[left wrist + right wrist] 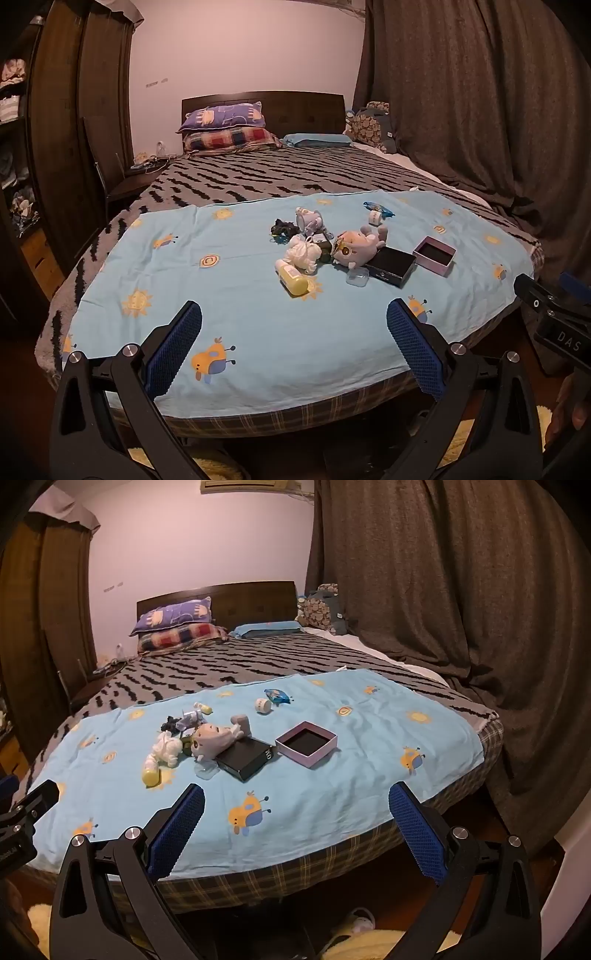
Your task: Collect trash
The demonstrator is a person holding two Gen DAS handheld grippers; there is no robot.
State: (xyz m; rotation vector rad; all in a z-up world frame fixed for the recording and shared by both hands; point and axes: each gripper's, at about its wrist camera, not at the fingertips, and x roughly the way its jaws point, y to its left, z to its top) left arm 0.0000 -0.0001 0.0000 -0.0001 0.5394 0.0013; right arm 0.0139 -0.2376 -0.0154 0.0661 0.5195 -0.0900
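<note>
A light blue cloth (pixel 240 295) (pixel 351 775) covers the foot of the bed. On it lies a cluster: a yellow bottle (pixel 293 280) (pixel 151 773), a white crumpled wad (pixel 304 254) (pixel 166 749), a plush toy (pixel 358 243) (pixel 214 738), a black box (pixel 393 266) (pixel 245 758), an open pink box (pixel 434 255) (pixel 306 743), a blue wrapper (pixel 378 208) (pixel 277 697), a small white jar (pixel 375 218) (pixel 264 706) and a clear plastic piece (pixel 357 277) (pixel 207 771). My left gripper (pixel 294 319) and right gripper (pixel 296 803) are open and empty, at the bed's near edge.
Pillows (pixel 221 127) lie against the headboard. A dark curtain (pixel 461 590) hangs on the right, a wardrobe (pixel 74 129) stands on the left. Slippers (pixel 354 923) and a fluffy rug lie on the floor below the bed's foot.
</note>
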